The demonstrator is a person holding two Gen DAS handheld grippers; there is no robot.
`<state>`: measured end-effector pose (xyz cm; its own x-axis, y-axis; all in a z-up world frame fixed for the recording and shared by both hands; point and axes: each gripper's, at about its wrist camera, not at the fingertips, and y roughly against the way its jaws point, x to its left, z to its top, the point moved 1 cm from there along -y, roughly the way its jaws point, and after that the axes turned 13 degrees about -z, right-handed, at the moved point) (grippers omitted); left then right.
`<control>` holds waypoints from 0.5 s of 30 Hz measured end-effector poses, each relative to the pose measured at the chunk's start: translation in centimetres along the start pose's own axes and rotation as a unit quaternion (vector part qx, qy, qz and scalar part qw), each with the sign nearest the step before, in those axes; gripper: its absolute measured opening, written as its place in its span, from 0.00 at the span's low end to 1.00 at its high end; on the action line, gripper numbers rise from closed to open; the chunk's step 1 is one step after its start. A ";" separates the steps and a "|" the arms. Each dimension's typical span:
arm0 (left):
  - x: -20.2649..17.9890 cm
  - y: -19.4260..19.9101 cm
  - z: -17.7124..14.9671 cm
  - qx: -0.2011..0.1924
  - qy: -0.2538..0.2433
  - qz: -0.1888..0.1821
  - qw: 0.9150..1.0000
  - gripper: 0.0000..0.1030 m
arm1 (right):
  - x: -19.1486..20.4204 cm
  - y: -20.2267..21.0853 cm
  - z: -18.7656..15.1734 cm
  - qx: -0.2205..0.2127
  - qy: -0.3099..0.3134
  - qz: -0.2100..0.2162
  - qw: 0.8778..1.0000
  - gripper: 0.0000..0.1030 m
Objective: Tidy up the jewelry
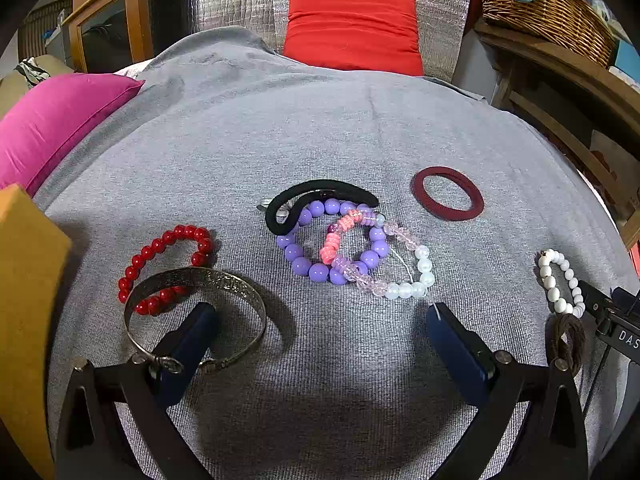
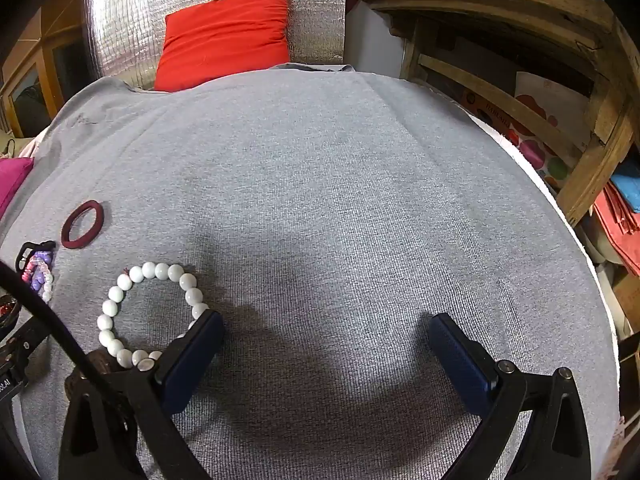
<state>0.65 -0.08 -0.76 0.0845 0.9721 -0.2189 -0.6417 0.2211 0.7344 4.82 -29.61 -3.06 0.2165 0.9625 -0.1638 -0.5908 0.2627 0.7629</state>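
Note:
My left gripper is open above the grey cloth. A brass bangle lies around its left finger, overlapping a red bead bracelet. Ahead lies a tangled pile: a purple bead bracelet, a pink coil, a clear and white bead strand and a black hair tie. A maroon ring lies to the right. My right gripper is open and empty. A white bead bracelet lies by its left finger and also shows in the left wrist view.
A cardboard box stands at the left edge. A pink pillow and a red pillow lie at the back. A wooden shelf stands at the right. A brown cord coil lies near the white beads.

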 end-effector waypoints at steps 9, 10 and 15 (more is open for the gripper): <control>0.0 0.0 0.0 0.000 0.000 0.000 1.000 1.00 | 0.0 0.0 0.0 0.000 0.000 0.000 1.000 1.00; 0.0 0.0 0.0 0.000 0.000 0.000 1.000 1.00 | 0.0 0.0 0.0 0.000 0.000 0.000 1.000 1.00; 0.1 0.0 0.0 0.000 0.001 0.000 1.000 1.00 | 0.0 0.1 0.0 0.002 -0.002 -0.003 1.000 1.00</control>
<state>0.65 -0.02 -0.76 0.0835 0.9717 -0.2209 -0.6418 0.2220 0.7341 4.73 -29.56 -2.97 0.2223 0.9607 -0.1662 -0.5863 0.2679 0.7645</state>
